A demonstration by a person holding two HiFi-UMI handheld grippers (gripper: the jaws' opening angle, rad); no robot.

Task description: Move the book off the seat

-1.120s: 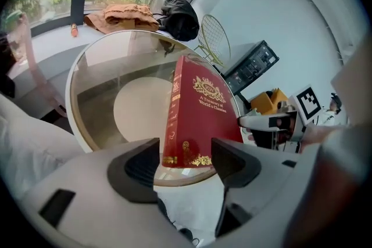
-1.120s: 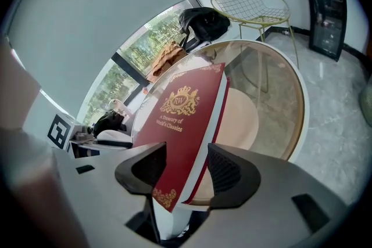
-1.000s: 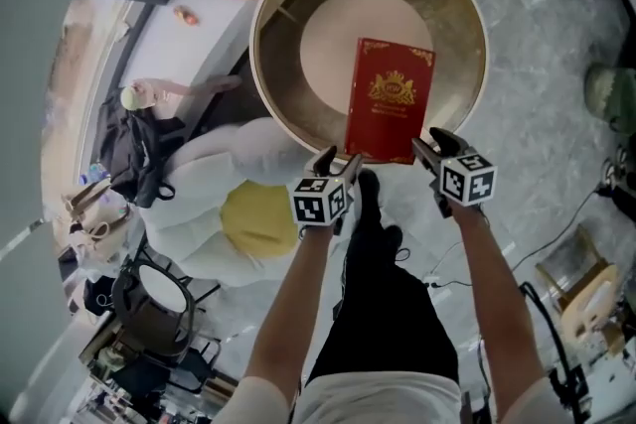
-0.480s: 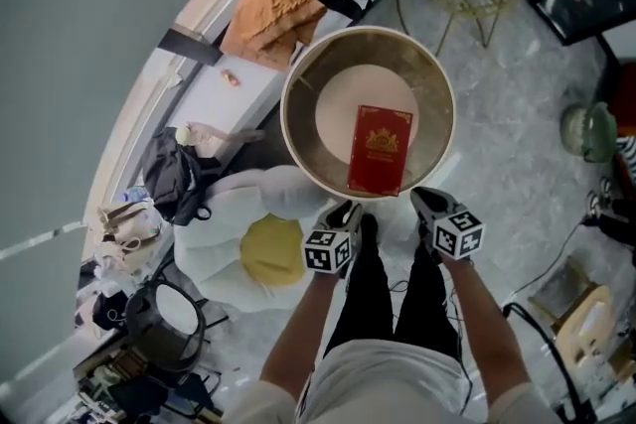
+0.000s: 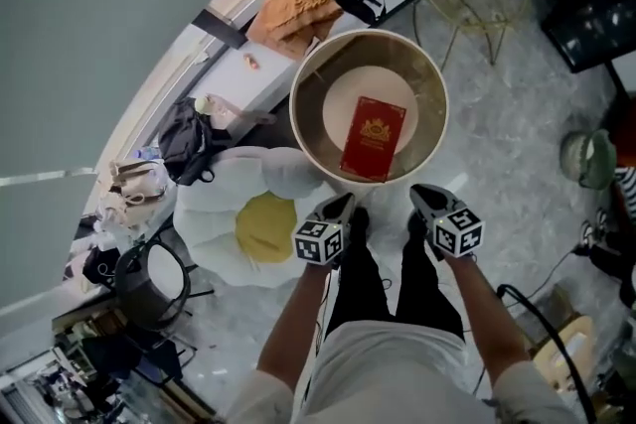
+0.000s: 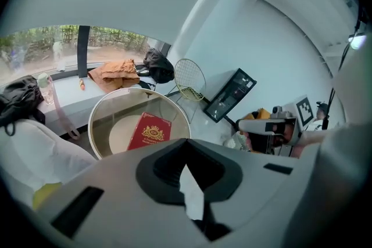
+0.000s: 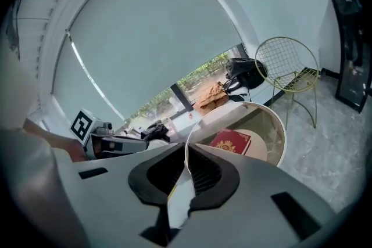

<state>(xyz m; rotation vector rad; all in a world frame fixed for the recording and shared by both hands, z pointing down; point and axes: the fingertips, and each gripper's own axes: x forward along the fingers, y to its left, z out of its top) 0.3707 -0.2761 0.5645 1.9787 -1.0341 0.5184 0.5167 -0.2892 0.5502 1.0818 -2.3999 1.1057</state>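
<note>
The left gripper (image 5: pixel 338 206) and the right gripper (image 5: pixel 422 196) are both closed on nothing, their jaws having just been brought together. They are held side by side, well apart from the red hardback book with gold crest (image 5: pixel 374 137), which lies on the pale cushion inside the round gold-walled tub seat (image 5: pixel 310 119). For a sound pickup, the jaws should be reopened and lowered to the book's near edge. The book should then be lifted clear of the high wall.
</note>
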